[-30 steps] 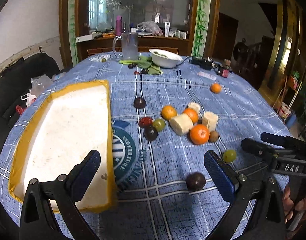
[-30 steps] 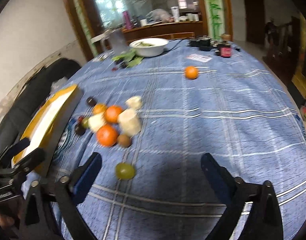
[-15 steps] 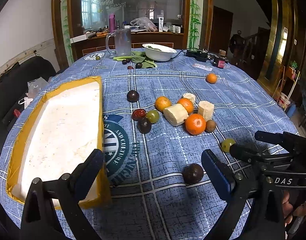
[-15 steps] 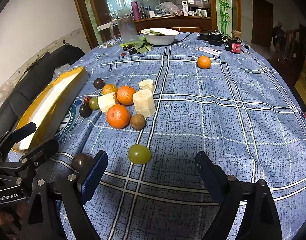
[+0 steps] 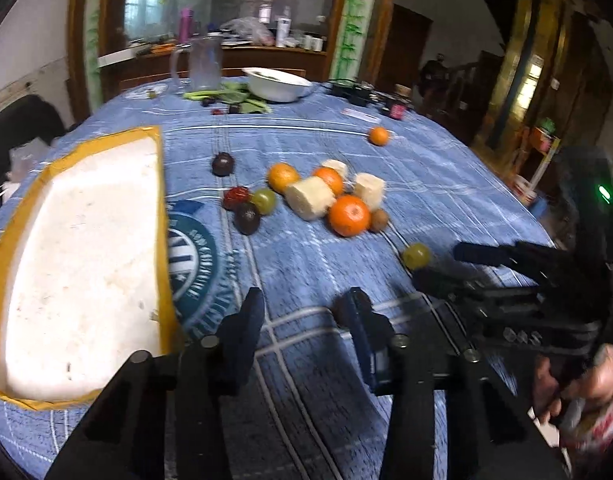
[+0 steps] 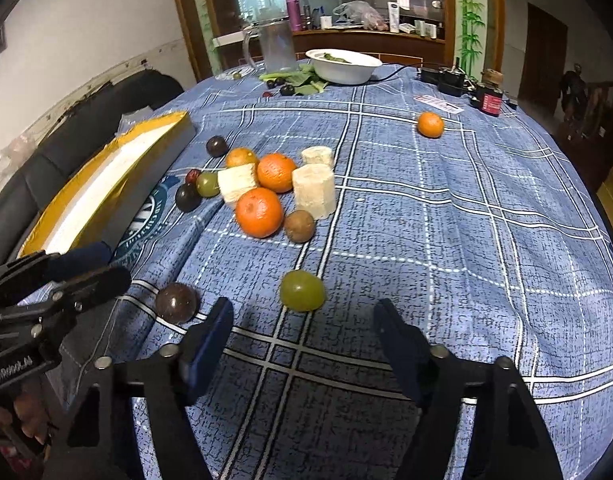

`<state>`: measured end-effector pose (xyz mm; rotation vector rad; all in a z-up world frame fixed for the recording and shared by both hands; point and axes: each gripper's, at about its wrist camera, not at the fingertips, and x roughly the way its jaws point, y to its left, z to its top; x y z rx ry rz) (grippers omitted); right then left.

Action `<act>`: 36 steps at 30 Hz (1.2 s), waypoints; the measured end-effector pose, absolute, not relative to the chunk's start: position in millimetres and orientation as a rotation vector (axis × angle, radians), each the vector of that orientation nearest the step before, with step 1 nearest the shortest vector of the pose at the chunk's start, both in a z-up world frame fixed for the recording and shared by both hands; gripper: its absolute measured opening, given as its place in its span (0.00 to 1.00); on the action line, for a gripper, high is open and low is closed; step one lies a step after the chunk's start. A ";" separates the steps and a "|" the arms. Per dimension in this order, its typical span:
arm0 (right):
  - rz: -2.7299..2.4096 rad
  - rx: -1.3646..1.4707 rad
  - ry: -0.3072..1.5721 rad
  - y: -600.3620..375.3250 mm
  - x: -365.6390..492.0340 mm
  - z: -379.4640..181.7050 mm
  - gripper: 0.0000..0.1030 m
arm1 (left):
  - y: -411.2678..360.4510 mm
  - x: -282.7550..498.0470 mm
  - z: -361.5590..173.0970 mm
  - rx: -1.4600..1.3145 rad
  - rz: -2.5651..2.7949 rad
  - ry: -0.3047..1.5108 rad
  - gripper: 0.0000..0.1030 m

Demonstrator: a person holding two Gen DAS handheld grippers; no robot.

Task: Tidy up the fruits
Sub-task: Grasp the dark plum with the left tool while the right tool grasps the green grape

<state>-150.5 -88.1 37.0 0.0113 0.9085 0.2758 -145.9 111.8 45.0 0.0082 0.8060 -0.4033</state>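
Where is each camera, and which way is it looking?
Left wrist view: sits on the left tongs, looking down over the table at the foam tray and fruit; the right tongs and a hand show.
Right wrist view: sits on the right tongs, looking at the green grape; the left tongs show.
Both share the grape, the oranges and the white bowl.

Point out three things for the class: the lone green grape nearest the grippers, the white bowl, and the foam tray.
green grape [image 6: 302,290], right wrist view, centre of its skin.
white bowl [image 6: 346,70], right wrist view, front outer wall.
foam tray [image 5: 86,248], left wrist view, bare white floor.
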 end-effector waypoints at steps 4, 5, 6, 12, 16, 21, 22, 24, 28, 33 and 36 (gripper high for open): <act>0.286 0.002 0.936 -83.2 -144.0 31.6 0.59 | 101.0 -152.9 49.3 0.042 -0.473 0.776 0.39; 0.287 0.005 0.947 -82.8 -141.5 29.6 0.59 | 97.1 -152.7 50.6 0.045 -0.493 0.771 0.39; 0.288 0.009 0.955 -82.6 -139.8 28.4 0.59 | 94.4 -152.6 50.9 0.049 -0.505 0.770 0.39; 0.294 0.002 0.978 -79.1 -132.0 26.1 0.59 | 73.1 -139.1 41.3 0.097 -0.585 0.804 0.26; 0.291 -0.016 0.980 -76.6 -129.4 25.9 0.52 | 72.0 -132.2 32.5 0.119 -0.544 0.825 0.26; 0.289 -0.035 0.975 -75.6 -129.1 25.7 0.36 | 76.8 -127.3 22.7 0.168 -0.436 0.862 0.26; 0.289 -0.039 0.974 -75.5 -129.1 25.7 0.33 | 78.0 -125.4 20.3 0.174 -0.425 0.870 0.26; 0.291 -0.037 0.972 -76.0 -129.9 26.2 0.29 | 82.5 -124.1 17.6 0.159 -0.414 0.874 0.22; 0.303 0.002 0.974 -81.4 -130.5 26.8 0.27 | 95.0 -119.6 18.9 0.076 -0.427 0.885 0.20; 0.317 0.024 0.952 -80.9 -135.0 34.3 0.27 | 109.8 -120.5 27.2 -0.017 -0.428 0.866 0.20; 0.347 0.028 0.925 -74.9 -137.3 45.0 0.27 | 121.7 -123.9 40.2 -0.078 -0.432 0.838 0.20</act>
